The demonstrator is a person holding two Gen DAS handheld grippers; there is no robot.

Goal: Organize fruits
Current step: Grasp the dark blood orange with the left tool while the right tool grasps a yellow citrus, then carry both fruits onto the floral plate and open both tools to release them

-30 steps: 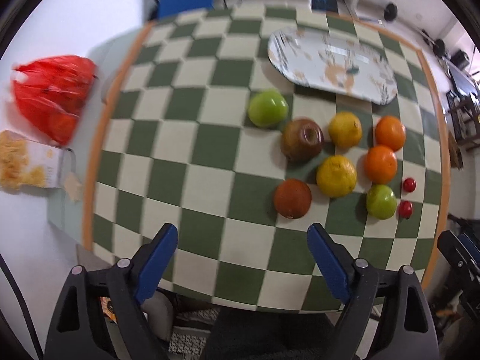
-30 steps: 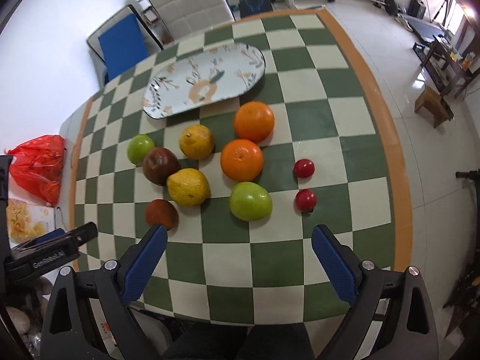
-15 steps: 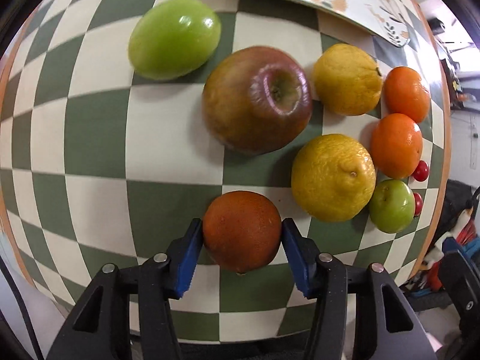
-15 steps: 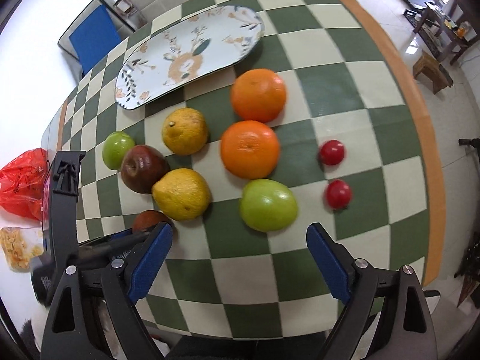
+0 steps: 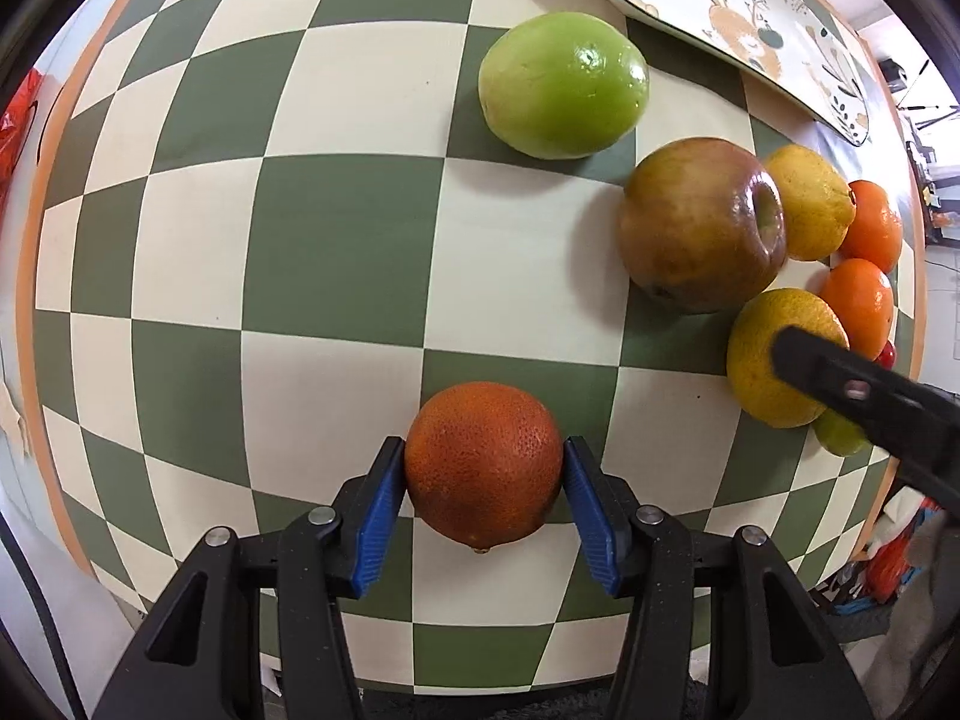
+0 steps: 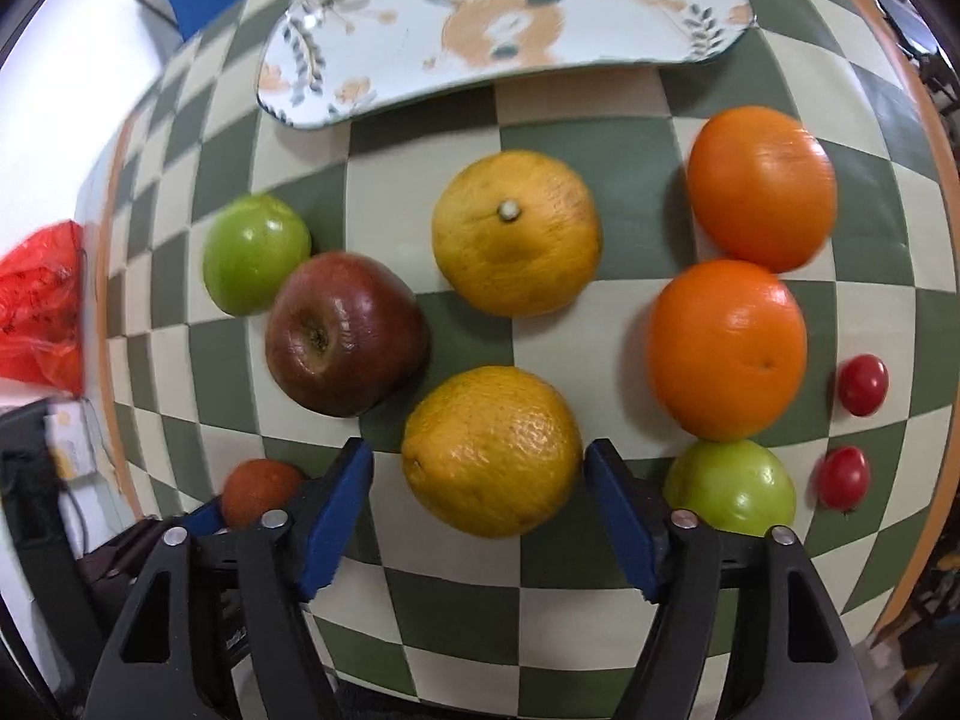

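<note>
Both grippers moved in: left gripper [image 5: 483,501] jaws clamp the dark reddish orange [image 5: 483,463], right gripper [image 6: 480,516] jaws wide around a dimpled yellow citrus [image 6: 492,450].

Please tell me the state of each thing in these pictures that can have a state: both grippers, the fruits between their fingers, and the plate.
left gripper: shut on the dark orange.
dark orange: gripped between both blue pads, on the tablecloth.
right gripper: open, fingers either side of the near yellow citrus.
near yellow citrus: resting on the cloth, not gripped.
plate: empty of fruit.
</note>
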